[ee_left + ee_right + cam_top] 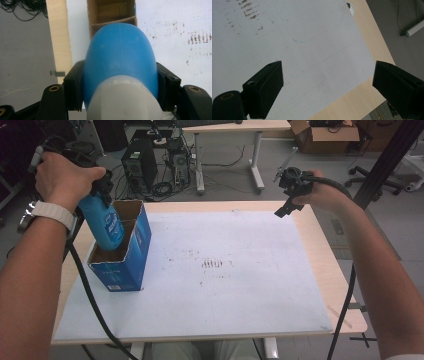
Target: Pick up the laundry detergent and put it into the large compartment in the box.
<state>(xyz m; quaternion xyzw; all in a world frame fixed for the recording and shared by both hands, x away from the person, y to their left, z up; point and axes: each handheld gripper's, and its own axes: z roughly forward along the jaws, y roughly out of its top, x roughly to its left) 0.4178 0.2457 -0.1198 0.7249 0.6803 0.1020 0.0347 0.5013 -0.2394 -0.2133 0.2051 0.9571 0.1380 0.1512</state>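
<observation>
clamping smooth rounded blue plastic bottle [120, 57]: left gripper [120, 87] | open-topped cardboard box [131, 255] below | right gripper [327, 87]: jaws apart

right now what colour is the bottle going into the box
Blue, with a white end nearest the camera; the bottle shows best in the left gripper view.

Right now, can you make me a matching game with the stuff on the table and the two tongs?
Things:
1. blue bottle
2. blue box
3. left tongs
4. right tongs

States:
A. open, nothing between them, held up over the table's far right corner
B. stands open-topped at the left of the white mat, brown cardboard inside
C. shut around something round and blue
D. tilted, its bottom end dipping into a compartment

Pairs: 1-D, 2-B, 3-C, 4-A
</observation>
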